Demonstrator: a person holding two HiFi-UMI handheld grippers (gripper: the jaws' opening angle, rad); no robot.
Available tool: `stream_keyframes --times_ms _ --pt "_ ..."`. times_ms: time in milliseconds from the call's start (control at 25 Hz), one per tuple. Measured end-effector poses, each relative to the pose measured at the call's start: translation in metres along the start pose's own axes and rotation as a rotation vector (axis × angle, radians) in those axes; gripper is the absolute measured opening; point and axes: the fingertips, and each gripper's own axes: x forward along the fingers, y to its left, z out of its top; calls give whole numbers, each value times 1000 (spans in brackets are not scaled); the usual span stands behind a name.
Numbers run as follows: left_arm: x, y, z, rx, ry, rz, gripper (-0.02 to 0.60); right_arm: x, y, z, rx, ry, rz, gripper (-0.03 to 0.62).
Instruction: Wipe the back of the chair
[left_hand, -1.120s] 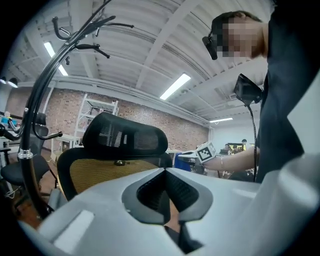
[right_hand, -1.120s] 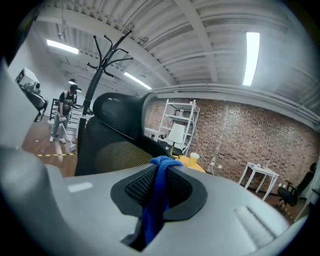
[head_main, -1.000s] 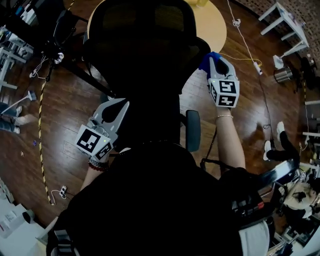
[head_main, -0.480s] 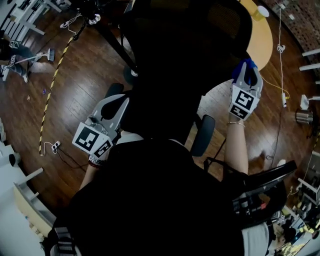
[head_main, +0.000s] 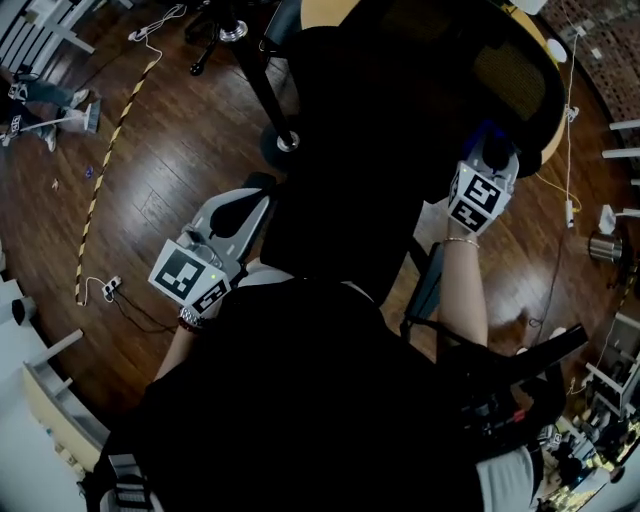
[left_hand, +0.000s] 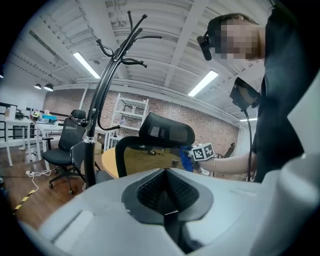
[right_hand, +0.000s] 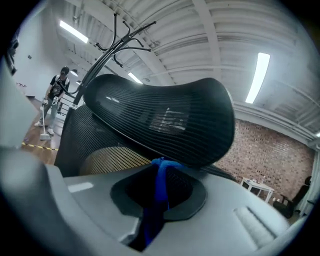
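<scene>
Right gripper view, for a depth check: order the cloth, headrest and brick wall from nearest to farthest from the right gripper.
1. Cloth, in the jaws.
2. Headrest, just ahead, above.
3. Brick wall, far right background.

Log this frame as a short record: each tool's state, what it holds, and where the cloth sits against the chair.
left tool: shut, empty, low beside the chair back
right tool: shut on blue cloth
cloth position: right at the lower edge of the headrest; contact cannot be confirmed
chair: black mesh, back towards the person
</scene>
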Motion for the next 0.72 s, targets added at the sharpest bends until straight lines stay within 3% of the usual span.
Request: stream_keyframes --times_ms 440,720 --pt "-57 62 -7 -36 -23 48 5 40 174 78 -97 -89 239 32" --pt "-103 96 -20 -113 -85 158 5 52 266 115 -140 -145 365 32"
